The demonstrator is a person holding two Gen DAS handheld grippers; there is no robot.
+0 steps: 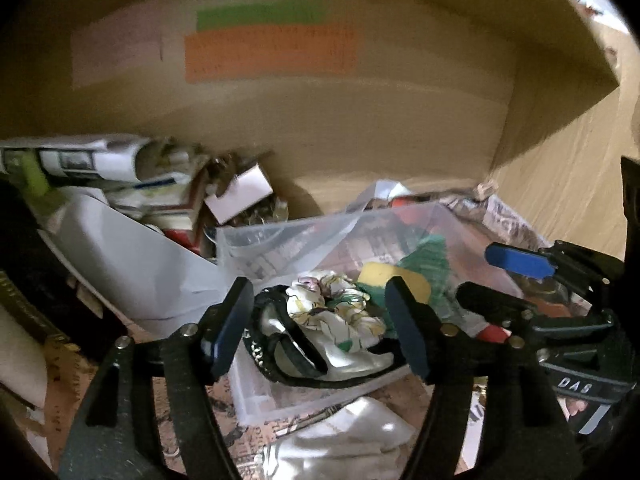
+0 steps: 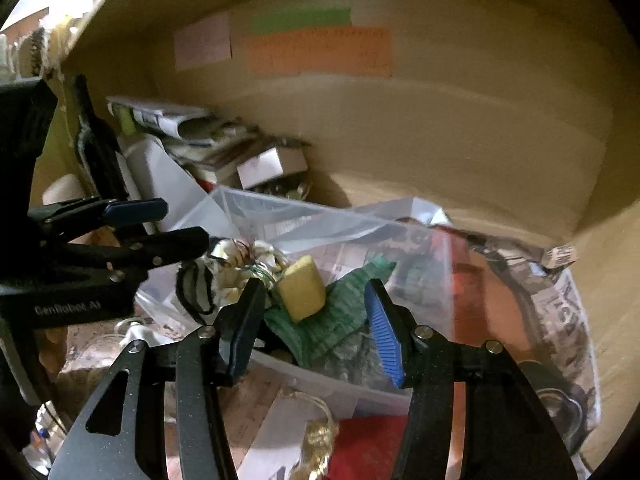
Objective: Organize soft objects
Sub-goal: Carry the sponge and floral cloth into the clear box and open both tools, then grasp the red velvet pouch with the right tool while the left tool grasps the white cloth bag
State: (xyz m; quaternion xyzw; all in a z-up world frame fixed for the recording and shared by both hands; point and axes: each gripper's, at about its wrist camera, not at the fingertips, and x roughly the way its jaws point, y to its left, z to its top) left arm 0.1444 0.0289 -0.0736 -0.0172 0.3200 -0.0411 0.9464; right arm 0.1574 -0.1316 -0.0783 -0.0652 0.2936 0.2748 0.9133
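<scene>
A clear plastic bin (image 1: 256,240) (image 2: 404,240) sits inside a big cardboard box. In it lie a floral white scrunchie (image 1: 332,308) (image 2: 240,256), a black-edged silvery cloth item (image 1: 288,344) (image 2: 192,288), a yellow sponge (image 1: 376,276) (image 2: 302,290) and a green knitted cloth (image 1: 432,256) (image 2: 336,320). My left gripper (image 1: 320,332) is open, its jaws on either side of the scrunchie and black-edged item. My right gripper (image 2: 314,328) is open over the green cloth, just in front of the sponge. Each gripper shows in the other's view: the right gripper (image 1: 504,280) and the left gripper (image 2: 176,224).
The cardboard box wall (image 1: 360,120) with orange and green labels (image 2: 320,52) stands behind. Papers, a white container (image 1: 120,248) and small boxes (image 1: 240,192) crowd the left. Newspaper (image 2: 568,312) lines the bottom. A red item (image 2: 368,444) and gold chain (image 2: 320,440) lie in front.
</scene>
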